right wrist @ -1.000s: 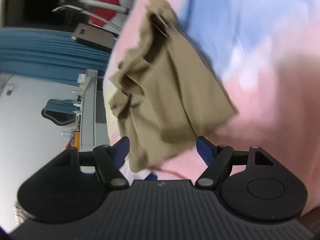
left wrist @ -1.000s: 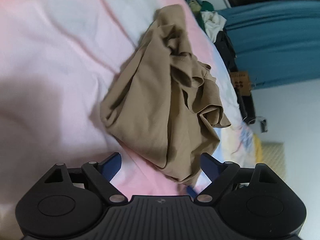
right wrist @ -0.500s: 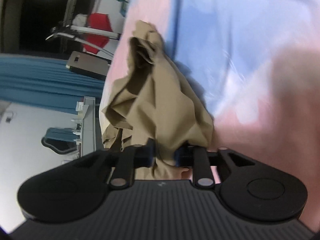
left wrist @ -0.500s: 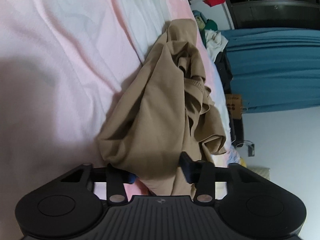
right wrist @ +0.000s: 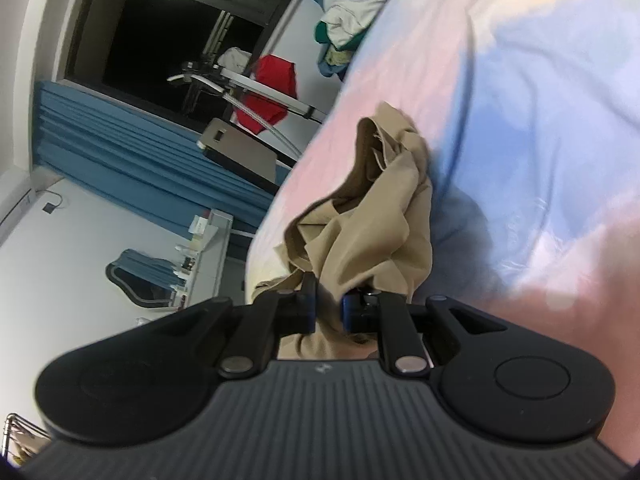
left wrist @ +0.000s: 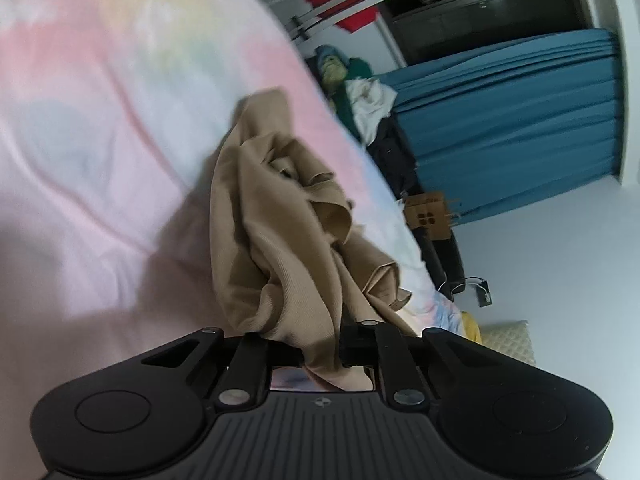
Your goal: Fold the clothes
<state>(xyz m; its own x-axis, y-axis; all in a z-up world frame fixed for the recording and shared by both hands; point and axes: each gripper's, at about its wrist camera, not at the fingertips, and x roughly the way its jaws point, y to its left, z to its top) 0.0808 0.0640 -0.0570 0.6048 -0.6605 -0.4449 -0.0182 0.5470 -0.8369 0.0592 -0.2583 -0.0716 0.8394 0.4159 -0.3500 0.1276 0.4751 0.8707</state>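
Left wrist view shows the left gripper (left wrist: 320, 350) and right gripper (right wrist: 329, 312), fingers closing on bunched tan garment (left wrist: 280, 240) on the bed (left wrist: 100, 160); gripping several layers risks lifting a tangle.

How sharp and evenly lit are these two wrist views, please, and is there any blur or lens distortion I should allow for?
Left wrist view: the tan garment is fairly sharp; the pastel bedsheet is motion-smeared, with a soft shadow beside the cloth. Right wrist view: the sheet is blurred too, with a dark shadow beside the garment; the window is black. In both, fisheye bending curves the bed edge and blue curtains.
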